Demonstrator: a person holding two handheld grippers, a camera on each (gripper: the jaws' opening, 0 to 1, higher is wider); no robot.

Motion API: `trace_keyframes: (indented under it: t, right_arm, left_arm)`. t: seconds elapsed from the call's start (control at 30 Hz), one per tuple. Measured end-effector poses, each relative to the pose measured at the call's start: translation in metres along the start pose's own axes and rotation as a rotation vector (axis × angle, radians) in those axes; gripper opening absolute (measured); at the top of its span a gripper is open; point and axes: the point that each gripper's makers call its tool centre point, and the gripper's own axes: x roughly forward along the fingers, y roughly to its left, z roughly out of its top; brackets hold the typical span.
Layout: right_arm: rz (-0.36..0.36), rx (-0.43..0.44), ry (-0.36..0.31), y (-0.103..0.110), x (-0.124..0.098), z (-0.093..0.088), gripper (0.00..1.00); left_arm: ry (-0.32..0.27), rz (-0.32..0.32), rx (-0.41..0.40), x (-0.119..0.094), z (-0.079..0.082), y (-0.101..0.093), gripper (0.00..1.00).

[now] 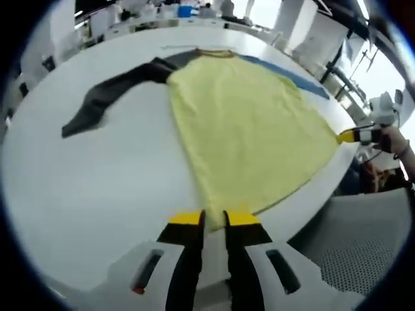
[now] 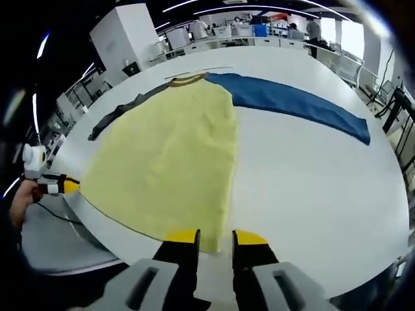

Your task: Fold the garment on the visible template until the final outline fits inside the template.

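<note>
Pinching the hem corners of a yellow knit shirt [image 1: 246, 136] at six o'clock, left gripper [image 1: 214, 219] and right gripper [image 2: 216, 237] clamped shut, risking uneven, crooked folding.

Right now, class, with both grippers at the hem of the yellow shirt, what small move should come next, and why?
Probably lift the hem and carry it toward the collar. The left gripper and right gripper each pinch a corner of the shirt, which lies flat and unfolded on the table.
</note>
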Motion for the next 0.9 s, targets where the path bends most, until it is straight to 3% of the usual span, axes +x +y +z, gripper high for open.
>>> trace_keyframes:
  t: [0.07,0.27,0.33,0.5,0.63,0.73,0.9]
  right_arm:
    - [0.005,0.011,-0.026,0.000,-0.004,0.008,0.28]
    - [0.024,0.010,-0.073,-0.002,-0.013,0.027,0.42]
    - [0.047,0.048,-0.098,-0.004,-0.017,0.035,0.47]
    - [0.055,0.061,-0.124,-0.021,-0.025,0.053,0.55]
    - [0.034,0.075,-0.156,-0.042,-0.034,0.069,0.58]
    - [0.013,0.106,-0.197,-0.079,-0.034,0.089,0.58]
    - [-0.011,0.175,-0.249,-0.102,-0.047,0.113,0.58]
  left_arm:
    - [-0.031,-0.018,-0.035,-0.004,0.006,-0.001,0.20]
    - [-0.089,-0.014,-0.024,-0.015,0.023,0.003,0.33]
    - [-0.098,-0.019,-0.031,-0.018,0.027,0.003,0.39]
    - [-0.135,-0.015,-0.011,-0.024,0.038,0.001,0.55]
    - [-0.145,-0.012,0.004,-0.026,0.044,-0.002,0.66]
    - [-0.148,-0.004,0.017,-0.029,0.048,-0.003,0.77]
    - [-0.171,0.006,0.030,-0.032,0.054,-0.003,0.84]
